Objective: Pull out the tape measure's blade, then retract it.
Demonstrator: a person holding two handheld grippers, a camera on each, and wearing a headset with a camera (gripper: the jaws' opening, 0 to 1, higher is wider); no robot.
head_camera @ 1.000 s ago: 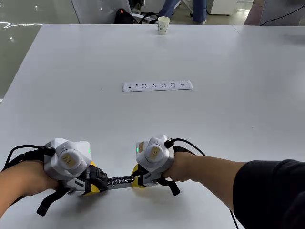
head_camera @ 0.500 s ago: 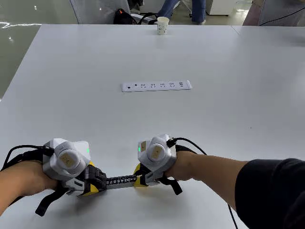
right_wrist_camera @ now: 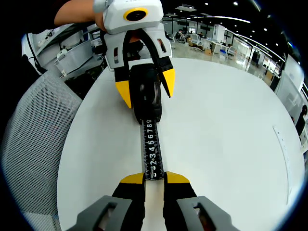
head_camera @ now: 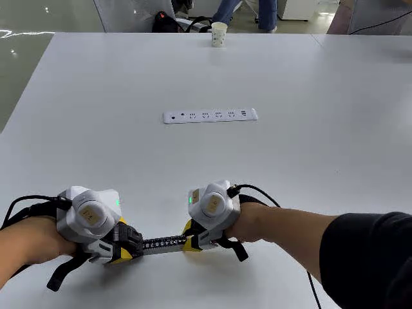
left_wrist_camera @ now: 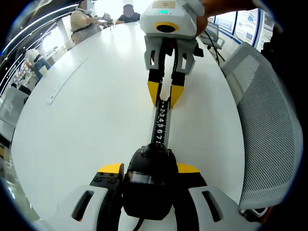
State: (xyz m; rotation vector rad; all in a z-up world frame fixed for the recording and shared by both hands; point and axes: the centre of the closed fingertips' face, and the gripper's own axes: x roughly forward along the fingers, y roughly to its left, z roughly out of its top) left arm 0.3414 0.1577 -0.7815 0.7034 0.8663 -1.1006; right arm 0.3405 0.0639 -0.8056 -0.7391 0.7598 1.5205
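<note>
Running left-right over the near white surface, the numbered black blade joins the black tape measure case, clamped in the left gripper, to the right gripper pinching its tip.

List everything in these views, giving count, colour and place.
table: one, white, under everything.
power strip: one, white, flat at mid-table.
paper cup: one, pale, upright near the table's far edge.
mesh chair: one, pale grey, beside the table's near edge.
tape measure case: one, black, between the left gripper's jaws.
blade: one, black with white numerals, drawn out from case to right gripper.
left gripper: one, white with yellow-tipped black jaws, shut on the case.
right gripper: one, same colours, shut on the blade's end.
left arm: one, bare, near edge.
right arm: one, black-sleeved, near edge.
</note>
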